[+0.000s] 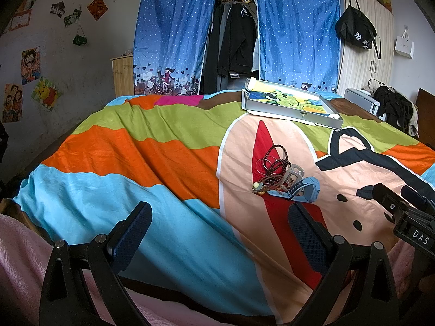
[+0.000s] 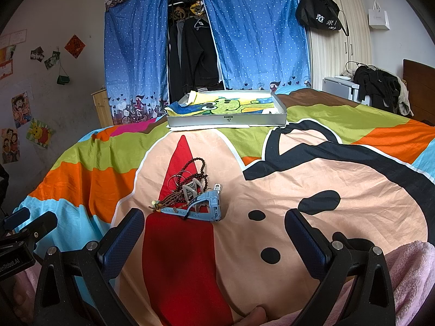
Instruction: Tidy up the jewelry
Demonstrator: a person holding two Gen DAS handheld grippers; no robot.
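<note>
On the bedspread point(image 2: 339, 195), mid-width and nearer the front edge than the far one, lies a small heap of jewelry: a dark beaded necklace point(image 2: 197, 167), several thin metal bangles point(image 2: 178, 180), a grey clip-like piece point(image 2: 191, 188) and a light blue watch point(image 2: 209, 207), all tangled and touching. Heap sits on the red wedge of the printed cartoon face. Same heap from the left wrist view: beaded necklace point(image 1: 276, 160), blue watch point(image 1: 304, 190).

Left gripper point(image 1: 220, 233): fingers spread wide, nothing between them, hovering over the front edge, short of the heap and apart from it. Right gripper point(image 2: 214, 240): fingers likewise spread wide and empty, the heap just beyond its left fingertip, not touching.

Toward the far edge rests a shallow grey tray point(image 2: 225, 119) lined with a cartoon-print cloth point(image 2: 228, 104). Well apart from the heap.

Blue dotted curtains point(image 2: 136, 54) hang behind the bed.
</note>
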